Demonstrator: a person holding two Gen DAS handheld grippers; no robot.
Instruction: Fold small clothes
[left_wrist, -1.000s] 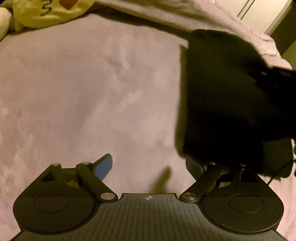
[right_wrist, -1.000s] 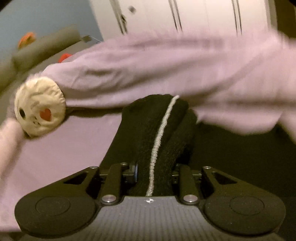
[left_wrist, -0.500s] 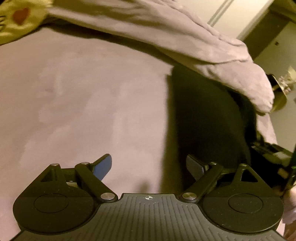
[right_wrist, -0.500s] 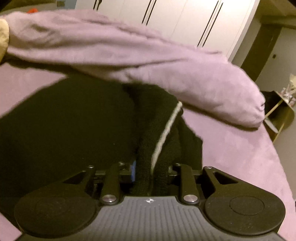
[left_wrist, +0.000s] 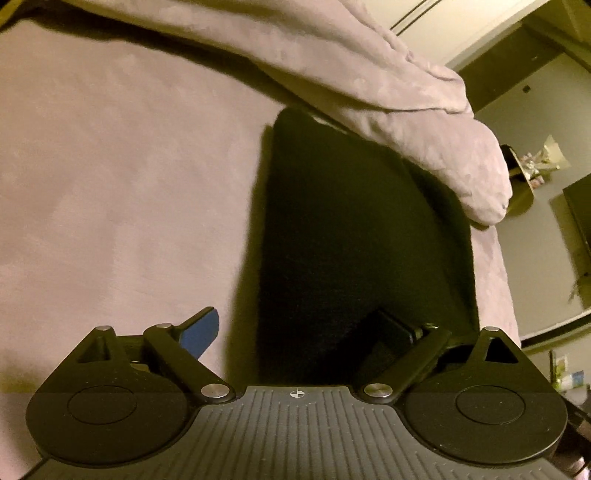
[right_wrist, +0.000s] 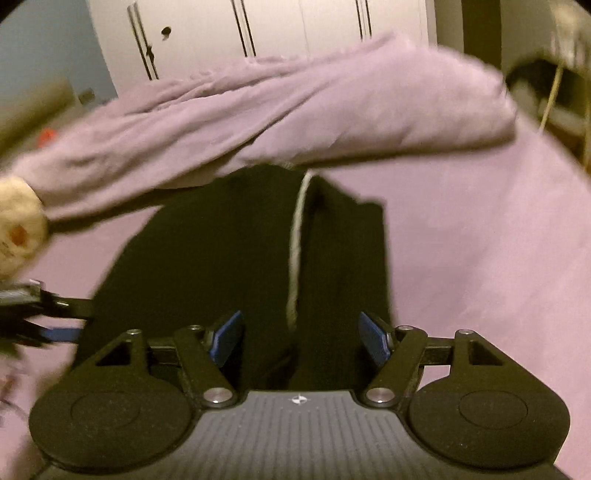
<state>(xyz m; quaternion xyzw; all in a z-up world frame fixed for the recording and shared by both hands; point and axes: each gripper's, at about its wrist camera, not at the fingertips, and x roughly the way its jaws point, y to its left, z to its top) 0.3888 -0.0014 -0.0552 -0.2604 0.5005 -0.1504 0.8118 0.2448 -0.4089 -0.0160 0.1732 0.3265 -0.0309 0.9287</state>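
Observation:
A black garment (left_wrist: 354, 236) lies flat on the lilac bed sheet (left_wrist: 122, 184), its far end under the rolled duvet. In the right wrist view the same black garment (right_wrist: 229, 251) shows a pale seam stripe (right_wrist: 295, 243) down its middle. My left gripper (left_wrist: 295, 332) is open, its right finger over the garment's near edge and its blue-padded left finger over the sheet. My right gripper (right_wrist: 299, 336) is open, its jaws wide either side of the garment's near end, nothing clamped. The left gripper shows at the left edge of the right wrist view (right_wrist: 40, 314).
A rolled lilac duvet (left_wrist: 388, 85) lies across the far side of the bed, also in the right wrist view (right_wrist: 295, 107). A cream plush toy (right_wrist: 14, 236) sits at the left. White wardrobe doors (right_wrist: 258, 26) stand behind. The bed's right edge (left_wrist: 498, 280) drops off beside the garment.
My right gripper has opened and let go of the black garment, which now lies flat on the sheet. My left gripper has shifted right, its right finger now over the garment's edge.

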